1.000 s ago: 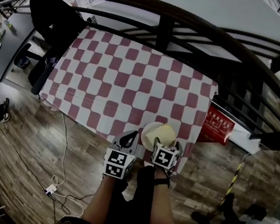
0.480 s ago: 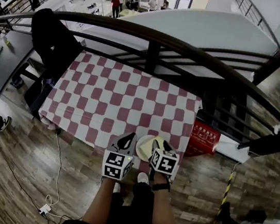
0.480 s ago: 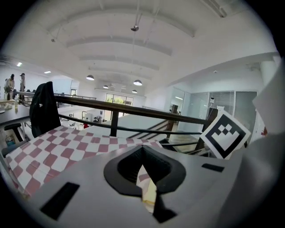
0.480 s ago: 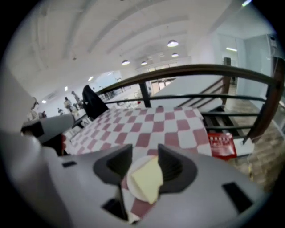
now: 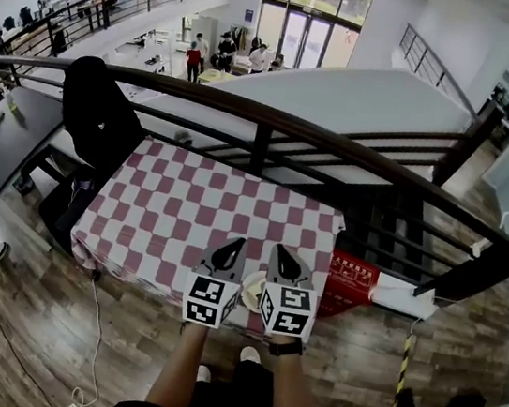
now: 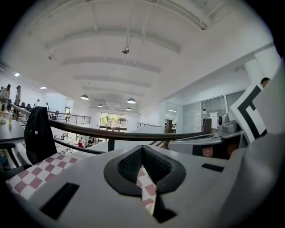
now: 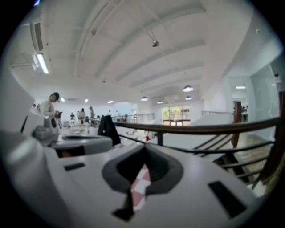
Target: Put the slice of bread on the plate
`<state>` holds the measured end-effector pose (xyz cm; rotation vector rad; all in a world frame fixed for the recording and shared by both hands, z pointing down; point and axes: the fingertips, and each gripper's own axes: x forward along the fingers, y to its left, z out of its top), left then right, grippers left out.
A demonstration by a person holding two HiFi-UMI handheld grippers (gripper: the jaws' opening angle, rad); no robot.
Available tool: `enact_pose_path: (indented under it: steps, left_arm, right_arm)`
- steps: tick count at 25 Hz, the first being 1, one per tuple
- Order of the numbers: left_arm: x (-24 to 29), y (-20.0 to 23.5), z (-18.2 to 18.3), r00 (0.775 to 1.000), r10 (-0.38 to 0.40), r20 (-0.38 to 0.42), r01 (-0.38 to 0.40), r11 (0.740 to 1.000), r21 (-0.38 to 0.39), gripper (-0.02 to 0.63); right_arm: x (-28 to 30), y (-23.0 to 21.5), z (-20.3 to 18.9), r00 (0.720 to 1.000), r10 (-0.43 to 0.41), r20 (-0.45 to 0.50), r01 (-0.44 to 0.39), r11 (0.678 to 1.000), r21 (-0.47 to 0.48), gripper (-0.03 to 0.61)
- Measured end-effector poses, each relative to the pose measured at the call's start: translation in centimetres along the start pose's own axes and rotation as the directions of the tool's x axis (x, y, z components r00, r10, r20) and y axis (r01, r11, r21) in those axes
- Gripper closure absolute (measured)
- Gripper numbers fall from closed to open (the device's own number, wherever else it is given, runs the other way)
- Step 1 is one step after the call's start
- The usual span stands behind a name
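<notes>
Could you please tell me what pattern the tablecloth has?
The tablecloth has red and white checks, which show best in the head view.

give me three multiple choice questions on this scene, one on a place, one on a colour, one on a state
1. Where is the plate?
A. on the floor
B. at the near edge of the cloth
C. at the cloth's far corner

2. What colours is the cloth?
A. blue and white
B. plain green
C. red and white checks

3. How is the right gripper?
A. shut and empty
B. wide open
C. shut on a cup

Answers:
1 B: the head view shows it at the cloth edge nearest the camera.
2 C: the checks show in every view.
3 A: the right gripper view shows the jaws together, with only cloth seen past them.
</notes>
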<state>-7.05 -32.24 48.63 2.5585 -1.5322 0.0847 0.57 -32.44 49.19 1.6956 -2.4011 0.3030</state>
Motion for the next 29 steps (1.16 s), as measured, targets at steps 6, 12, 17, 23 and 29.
enact_pose_path:
  steps: [6,12,17,23,29]
  left_arm:
    - [-1.7,-1.4,3.3,0.996,-0.047,0.074,0.043,0.998,0.056,0.596]
    - [-3.0,-2.2,2.9,0.995,-0.078,0.069,0.072,0.994,0.086,0.596]
    - [-4.1,-3.2,3.2,0.991,-0.112,0.077,0.104,0.989,0.101,0.595]
    - [-4.7,-3.8,2.1,0.991,-0.129,0.047,0.122,0.983,0.138,0.595]
    - [-4.0,-3.5,0.4,0.994,-0.113,0.011,0.111,0.986,0.128,0.595]
  right_arm:
    - [-3.1,0.3,3.9,0.993,-0.057,0.1,0.06,0.998,-0.024,0.565]
    - [-5.0,1.0,4.1,0.988,-0.086,0.124,0.089,0.996,-0.017,0.565]
    - [-5.8,1.8,3.0,0.989,-0.086,0.119,0.088,0.996,-0.004,0.565]
    - [-6.4,1.9,1.9,0.991,-0.084,0.106,0.082,0.996,0.027,0.565]
    - [-5.7,1.2,0.5,0.993,-0.081,0.08,0.078,0.996,0.039,0.565]
